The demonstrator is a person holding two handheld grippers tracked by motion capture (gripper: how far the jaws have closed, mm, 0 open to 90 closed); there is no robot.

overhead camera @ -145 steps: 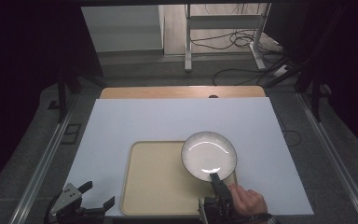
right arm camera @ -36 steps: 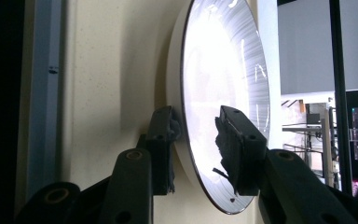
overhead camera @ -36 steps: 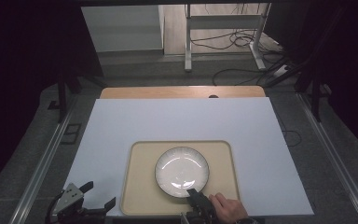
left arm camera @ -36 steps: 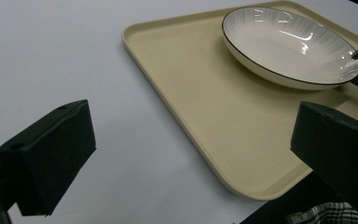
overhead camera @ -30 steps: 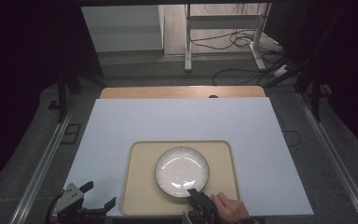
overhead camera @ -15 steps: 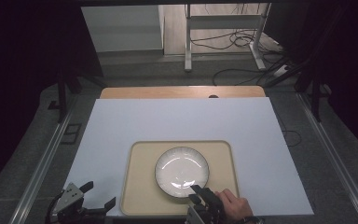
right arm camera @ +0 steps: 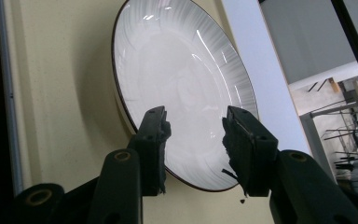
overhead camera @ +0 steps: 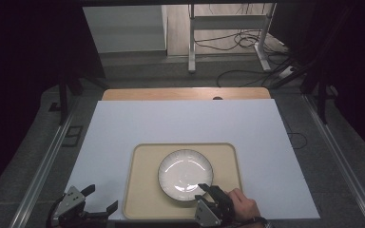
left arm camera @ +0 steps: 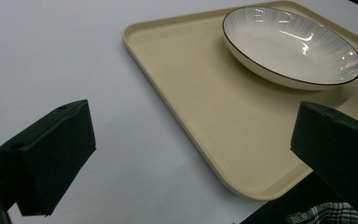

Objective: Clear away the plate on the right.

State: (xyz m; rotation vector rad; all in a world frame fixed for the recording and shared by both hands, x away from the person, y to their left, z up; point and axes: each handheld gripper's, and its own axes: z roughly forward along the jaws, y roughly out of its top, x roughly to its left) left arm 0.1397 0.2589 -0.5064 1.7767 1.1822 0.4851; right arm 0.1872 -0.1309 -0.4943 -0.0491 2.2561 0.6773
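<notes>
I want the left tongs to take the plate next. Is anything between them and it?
Nothing visible. The left tongs are open at the table's near edge, off the tray's left corner; bare tray surface lies between them and the plate.

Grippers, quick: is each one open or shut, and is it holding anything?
Left gripper: open, holding nothing.
Right gripper: open around the plate's near rim, not gripping it.

Setting: laboratory or recording rig. Indicators: a desk [overhead camera: 185, 123] under a white sheet, enclosed by dark curtains [overhead camera: 24, 71]; metal floor rails [overhead camera: 43, 171]; loose cables [overhead camera: 237, 42] around a frame stand [overhead camera: 228, 33] behind.
</notes>
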